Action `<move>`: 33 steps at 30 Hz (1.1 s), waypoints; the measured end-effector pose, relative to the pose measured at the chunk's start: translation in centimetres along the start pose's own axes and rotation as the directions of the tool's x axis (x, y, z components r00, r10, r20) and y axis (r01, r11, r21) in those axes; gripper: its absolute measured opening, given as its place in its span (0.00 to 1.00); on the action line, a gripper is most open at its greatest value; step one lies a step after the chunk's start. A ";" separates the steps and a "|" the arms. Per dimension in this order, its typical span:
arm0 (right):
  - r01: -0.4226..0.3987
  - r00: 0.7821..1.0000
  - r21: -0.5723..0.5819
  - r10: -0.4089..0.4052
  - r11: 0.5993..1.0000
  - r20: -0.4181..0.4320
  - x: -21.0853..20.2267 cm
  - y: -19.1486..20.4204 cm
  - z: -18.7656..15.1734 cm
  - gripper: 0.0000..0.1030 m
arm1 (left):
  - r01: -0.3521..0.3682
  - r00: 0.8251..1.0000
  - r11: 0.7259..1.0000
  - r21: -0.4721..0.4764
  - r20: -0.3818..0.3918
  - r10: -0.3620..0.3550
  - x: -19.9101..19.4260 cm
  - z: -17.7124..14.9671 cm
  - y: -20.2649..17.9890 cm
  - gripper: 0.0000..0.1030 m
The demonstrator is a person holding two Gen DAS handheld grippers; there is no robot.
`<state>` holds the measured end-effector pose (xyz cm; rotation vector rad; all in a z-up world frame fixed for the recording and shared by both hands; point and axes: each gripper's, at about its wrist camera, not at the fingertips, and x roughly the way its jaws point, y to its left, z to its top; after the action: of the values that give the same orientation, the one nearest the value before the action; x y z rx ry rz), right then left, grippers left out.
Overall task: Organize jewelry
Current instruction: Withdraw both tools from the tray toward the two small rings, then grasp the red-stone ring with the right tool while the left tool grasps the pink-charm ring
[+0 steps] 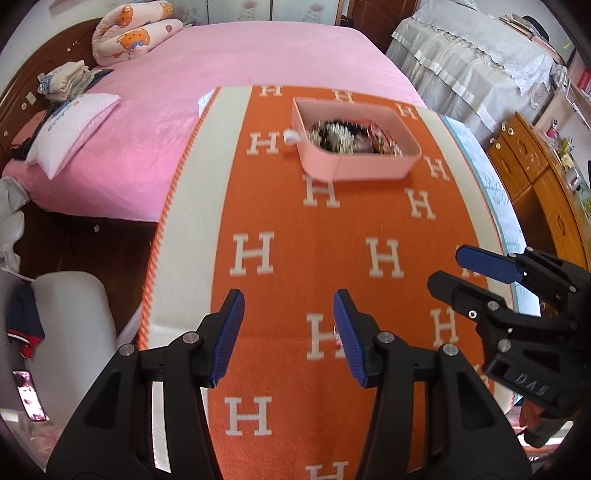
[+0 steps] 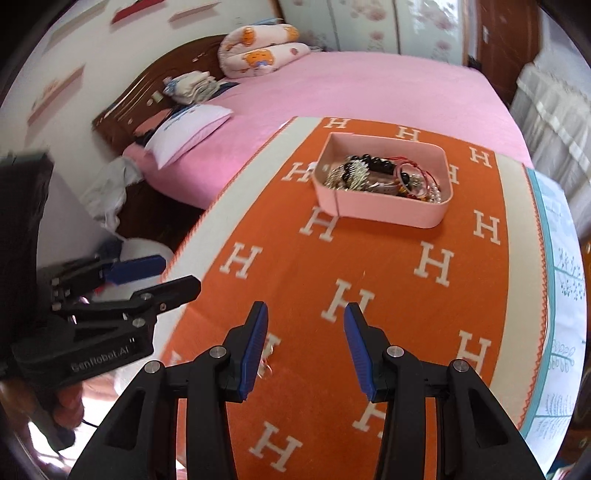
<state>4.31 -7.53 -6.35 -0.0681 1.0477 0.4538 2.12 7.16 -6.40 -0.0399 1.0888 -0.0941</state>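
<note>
A pink open box full of tangled jewelry, beads and chains stands on the far part of an orange cloth with white H letters. A small white thing lies against the box's left side. A tiny piece of jewelry lies on the cloth close to me. My left gripper is open over the near cloth, nothing between its blue pads. My right gripper is open too, beside it and holding nothing. Both are well short of the box.
The cloth covers a table whose left edge drops to a dark floor. A pink bed with a white pillow and a rolled quilt lies beyond. Wooden cabinets stand to the right. A person's hand holds the left gripper.
</note>
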 end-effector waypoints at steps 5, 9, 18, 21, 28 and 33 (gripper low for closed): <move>0.011 1.000 -0.069 -0.012 0.998 -0.018 2.7 1.9 -4.1 0.42 | -0.003 1.000 1.000 0.005 -0.006 0.003 1.9 -3.1 0.5 0.46; -0.007 0.999 -0.089 0.003 0.996 -0.050 5.2 3.0 -6.6 0.42 | -0.017 1.000 1.000 0.014 -0.003 0.017 3.1 -5.0 1.0 0.46; 0.024 0.997 -0.155 -0.035 0.988 -0.072 9.3 5.4 -8.9 0.34 | -0.005 0.999 1.000 -0.031 -0.046 0.003 5.0 -7.1 2.5 0.46; 0.057 0.997 -0.189 -0.068 0.980 -0.048 9.9 5.8 -8.6 0.31 | 0.002 0.999 0.999 -0.036 -0.048 -0.004 5.2 -7.3 2.7 0.46; 0.100 0.995 -0.228 -0.104 0.969 -0.008 10.6 6.2 -8.1 0.15 | 0.031 0.999 0.999 -0.034 -0.039 -0.032 5.1 -7.1 2.4 0.46; 0.111 0.993 -0.167 -0.116 0.980 -0.018 9.9 4.8 -8.0 0.15 | 0.067 0.997 0.998 -0.020 -0.034 -0.067 5.4 -6.3 1.4 0.46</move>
<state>-0.01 -2.11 -18.09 -0.2816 1.0253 0.4366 -0.94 8.16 -14.17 -0.0925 1.1234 -0.1452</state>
